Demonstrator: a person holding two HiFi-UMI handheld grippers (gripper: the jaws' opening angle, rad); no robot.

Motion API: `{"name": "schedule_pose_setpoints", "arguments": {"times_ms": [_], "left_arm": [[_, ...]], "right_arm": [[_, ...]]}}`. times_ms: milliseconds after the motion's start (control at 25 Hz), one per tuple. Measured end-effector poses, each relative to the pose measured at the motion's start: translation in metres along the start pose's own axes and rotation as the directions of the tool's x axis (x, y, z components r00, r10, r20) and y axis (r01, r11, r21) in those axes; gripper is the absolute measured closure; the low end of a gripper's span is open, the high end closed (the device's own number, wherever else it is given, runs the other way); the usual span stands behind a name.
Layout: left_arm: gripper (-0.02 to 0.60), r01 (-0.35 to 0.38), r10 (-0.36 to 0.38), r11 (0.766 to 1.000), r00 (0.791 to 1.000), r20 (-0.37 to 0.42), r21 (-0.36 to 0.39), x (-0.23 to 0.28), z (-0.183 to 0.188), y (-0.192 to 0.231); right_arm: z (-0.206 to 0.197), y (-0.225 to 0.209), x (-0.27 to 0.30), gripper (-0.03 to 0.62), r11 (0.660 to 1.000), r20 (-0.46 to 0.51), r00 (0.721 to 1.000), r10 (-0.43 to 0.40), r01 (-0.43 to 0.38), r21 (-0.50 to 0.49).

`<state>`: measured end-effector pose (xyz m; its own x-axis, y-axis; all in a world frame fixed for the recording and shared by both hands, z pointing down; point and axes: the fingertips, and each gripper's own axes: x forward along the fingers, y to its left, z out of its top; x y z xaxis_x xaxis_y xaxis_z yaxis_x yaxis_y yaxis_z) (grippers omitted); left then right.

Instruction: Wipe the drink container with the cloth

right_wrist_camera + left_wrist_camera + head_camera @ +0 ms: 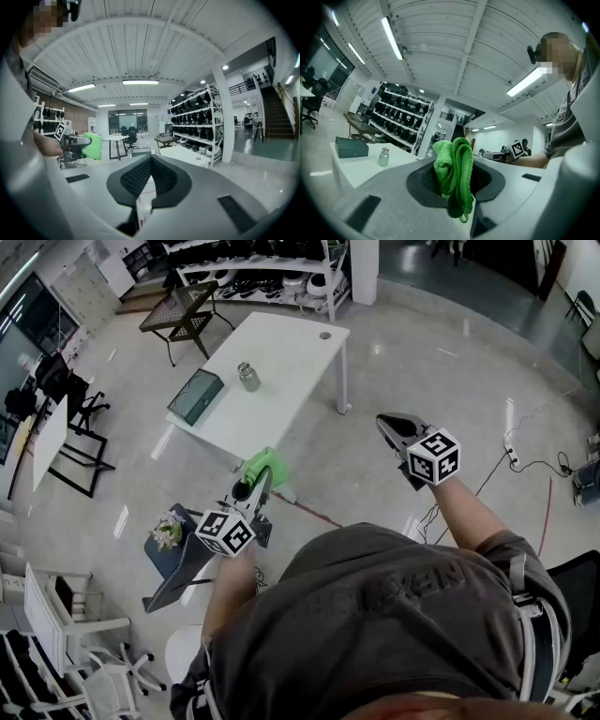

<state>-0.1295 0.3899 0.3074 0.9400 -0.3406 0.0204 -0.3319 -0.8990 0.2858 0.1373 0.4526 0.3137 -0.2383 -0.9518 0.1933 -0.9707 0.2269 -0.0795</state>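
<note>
At twelve o'clock the flask [248, 377] stands nearer our left gripper [255, 482], which clamps the cloth [265, 465]; our right gripper [388, 425] is closed and empty.

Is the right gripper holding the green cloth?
No, the green cloth is pinched in the left gripper; the right gripper is shut with nothing between its jaws.
</note>
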Motion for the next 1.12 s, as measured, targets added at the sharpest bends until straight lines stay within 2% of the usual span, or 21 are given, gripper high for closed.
{"name": "schedule_pose_setpoints", "arguments": {"times_ms": [120, 760, 1120], "left_arm": [[0.497, 0.001, -0.001, 1.000, 1.000, 0.000, -0.001, -0.001, 0.001, -0.002], [0.497, -0.003, 0.003, 1.000, 1.000, -0.011, -0.009, 0.003, -0.004, 0.005], [0.497, -0.024, 0.024, 1.000, 1.000, -0.001, 0.010, 0.051, -0.007, -0.025]], "right_arm": [[0.004, 0.003, -0.002, 0.603, 0.999, 0.015, 1.000, -0.007, 0.007, -0.031], [0.004, -0.005, 0.001, 0.602, 1.000, 0.042, 0.999, -0.015, 0.016, -0.025], [0.007, -0.044, -0.021, 0.602, 0.998, 0.048, 0.999, 0.025, -0.022, -0.053]]}}
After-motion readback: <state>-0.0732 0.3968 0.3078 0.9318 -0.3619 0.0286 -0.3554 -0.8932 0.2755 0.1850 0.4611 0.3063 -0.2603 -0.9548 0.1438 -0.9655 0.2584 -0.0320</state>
